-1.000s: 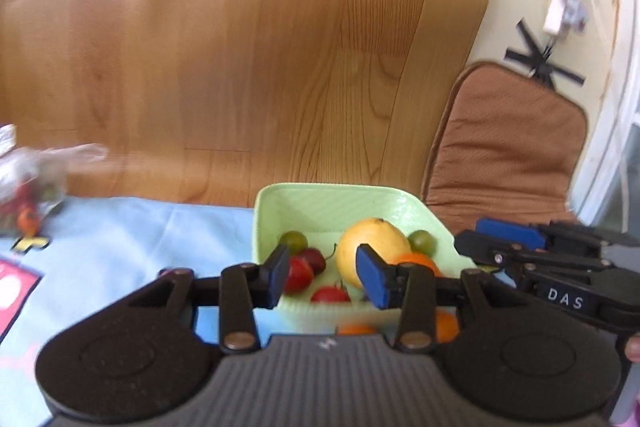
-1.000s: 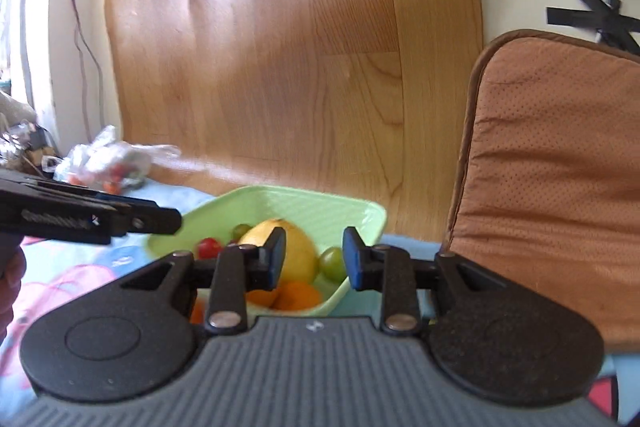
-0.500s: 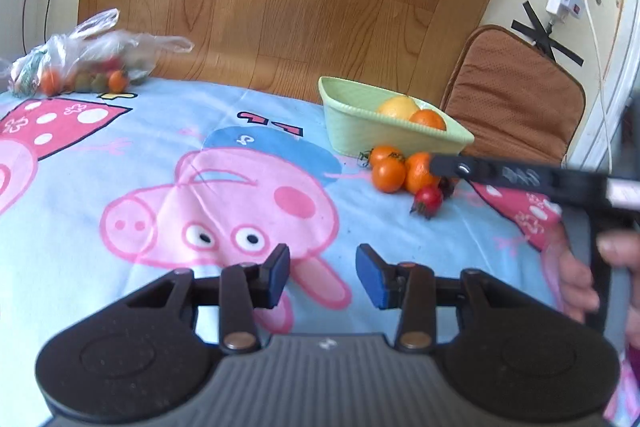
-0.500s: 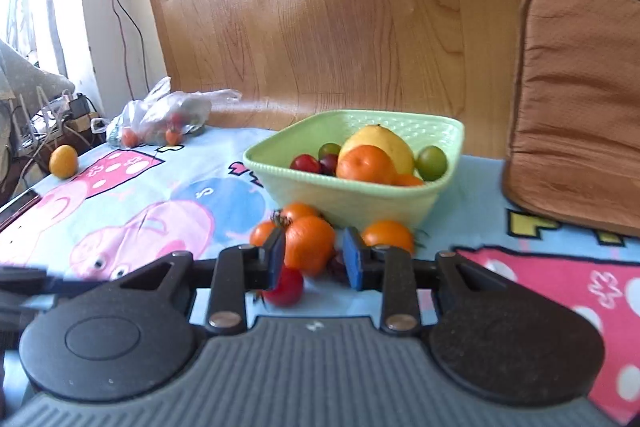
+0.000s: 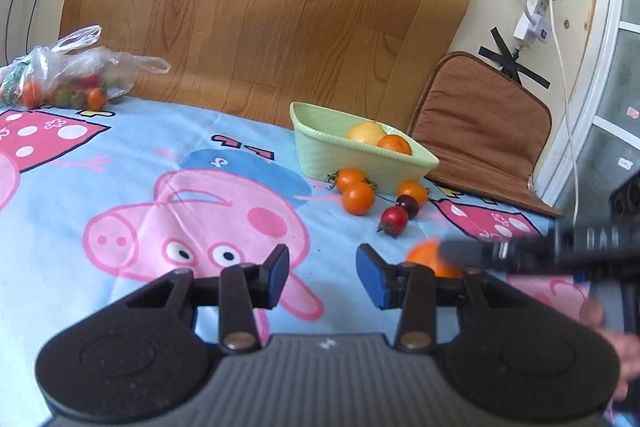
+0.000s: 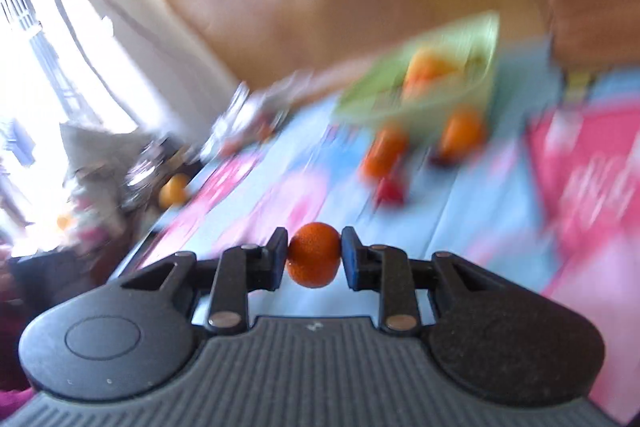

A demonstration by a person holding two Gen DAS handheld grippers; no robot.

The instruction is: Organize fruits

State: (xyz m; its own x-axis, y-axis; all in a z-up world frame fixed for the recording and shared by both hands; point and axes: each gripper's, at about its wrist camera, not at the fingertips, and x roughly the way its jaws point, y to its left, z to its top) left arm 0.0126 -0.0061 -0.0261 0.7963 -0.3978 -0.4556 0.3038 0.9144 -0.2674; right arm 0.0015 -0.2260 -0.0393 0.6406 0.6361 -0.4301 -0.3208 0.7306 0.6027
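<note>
With our right tool closing on an orange short of the basket and our left tool narrow and empty, the round fruit may squirt free.

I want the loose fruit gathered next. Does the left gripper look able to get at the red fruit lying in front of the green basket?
Probably yes. The left gripper has nothing between its jaws, and bare cloth lies between it and the red fruit. The right gripper, shut on an orange fruit, crosses close beside that path.

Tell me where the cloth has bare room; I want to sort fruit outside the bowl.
Free: the wide stretch of cloth between the plastic bag and the green bowl, ahead of the left gripper. Crowded: right in front of the bowl, where the loose tomatoes cluster.
</note>
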